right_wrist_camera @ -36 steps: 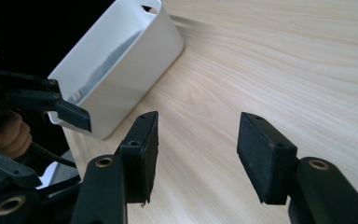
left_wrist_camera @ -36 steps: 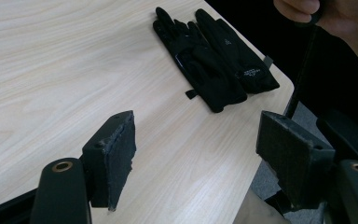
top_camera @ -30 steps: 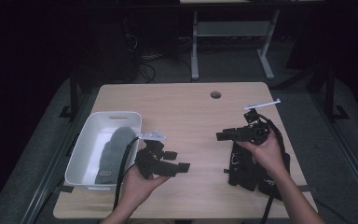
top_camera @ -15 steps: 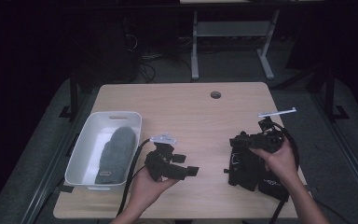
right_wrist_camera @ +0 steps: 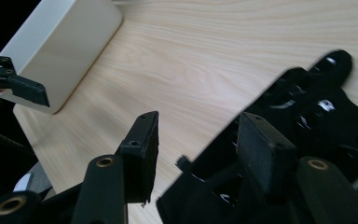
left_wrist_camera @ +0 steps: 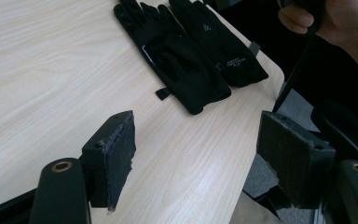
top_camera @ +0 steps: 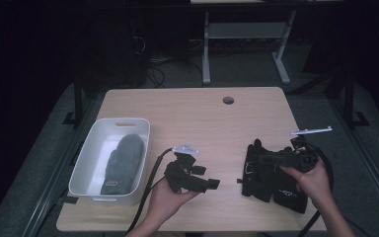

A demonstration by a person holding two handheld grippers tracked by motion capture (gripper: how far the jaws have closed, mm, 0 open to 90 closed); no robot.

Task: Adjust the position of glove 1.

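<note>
— What lies on the pale wooden tabletop (top_camera: 192,118)?
— A white bin (top_camera: 91,158) sits near its left edge, a grey mitten (top_camera: 122,160) lying inside. A pair of black gloves (top_camera: 269,180) lies flat, side by side, near the right front corner.
— Anything else?
— A round cable hole (top_camera: 228,100) near the far edge.

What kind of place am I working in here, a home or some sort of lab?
Likely a lab or recording workspace, not a home: a plain wooden desk with a cable hole, dark surroundings with loose cables on the floor, and the metal legs of another bench behind.
</note>
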